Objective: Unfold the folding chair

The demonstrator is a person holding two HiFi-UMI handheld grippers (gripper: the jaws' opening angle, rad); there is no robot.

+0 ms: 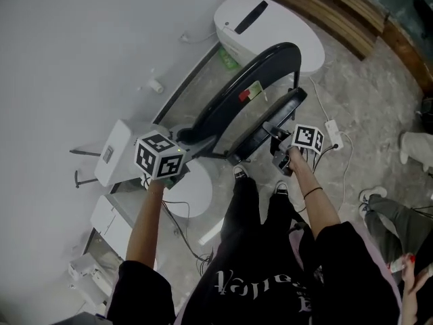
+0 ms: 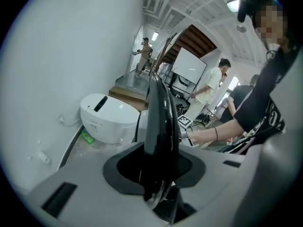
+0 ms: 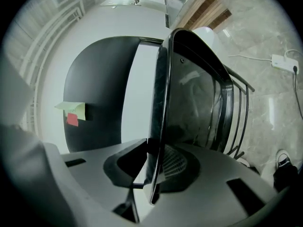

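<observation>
Two grippers hold a black folding chair [image 1: 226,99] that stands before us, close to a white wall [image 1: 81,46]. The floor [image 1: 352,87] is grey stone with pale marbling and a faint shine. At the top right a brown wooden step [image 1: 338,9] runs along the edge of the room. A smooth, white, oval unit [image 1: 270,29] with a dark slot on top sits against the wall behind the chair. A white power strip [image 1: 333,133] lies on the floor to the right, with thin cables trailing from it.

The left gripper [image 1: 191,141] is clamped on the glossy black edge of the backrest [image 2: 158,122], which rises between its jaws as a narrow, rounded blade. The right gripper [image 1: 276,135] is clamped on the thin rim of the seat [image 3: 189,103]. The seat is dark, curved and slightly reflective, with slim black rods beside it. The backrest is a tall arch with a matte black panel, and the seat stands a little apart from it. Two small paper notes [image 3: 71,113], one pale green and one red, are stuck to the panel.
</observation>
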